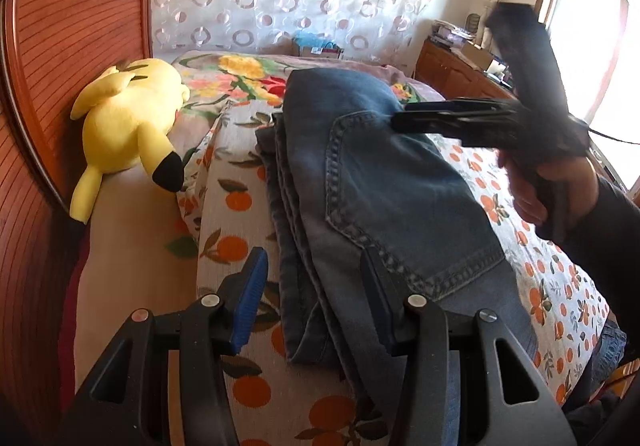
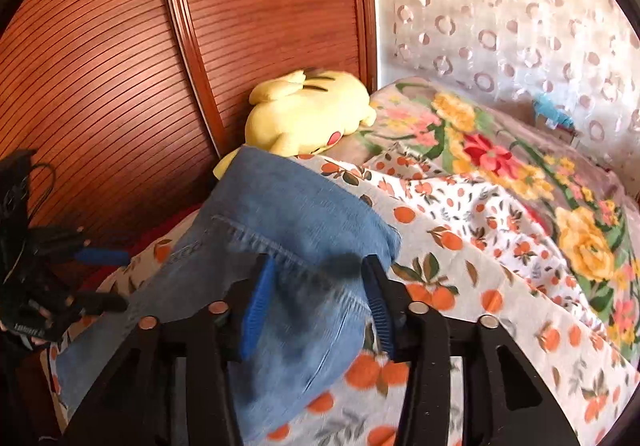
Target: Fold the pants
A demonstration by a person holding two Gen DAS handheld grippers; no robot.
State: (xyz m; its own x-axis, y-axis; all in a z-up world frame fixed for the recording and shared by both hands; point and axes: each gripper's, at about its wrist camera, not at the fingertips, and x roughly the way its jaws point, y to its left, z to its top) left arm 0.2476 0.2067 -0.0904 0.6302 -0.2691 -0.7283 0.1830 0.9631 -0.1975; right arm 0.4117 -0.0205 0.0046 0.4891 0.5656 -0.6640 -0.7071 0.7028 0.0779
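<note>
The jeans (image 1: 384,181) lie folded in a stack on the orange-print bedspread (image 1: 240,205), both the left tongs (image 1: 316,302) and right tongs (image 2: 316,306) spread apart and empty, so a careless nudge could topple the loose layers.

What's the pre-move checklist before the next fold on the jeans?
1. Jeans folded in stacked layers on the bedspread: ok.
2. Left gripper open, holding nothing: ok.
3. Right gripper open over the denim, not gripping: ok.
4. Plush toy apart from the jeans: ok.
5. Layer edges aligned: not ok, lower layers stick out on the left side in the left wrist view.
6. Right gripper's contact with the cloth: cannot tell, blurred.
</note>
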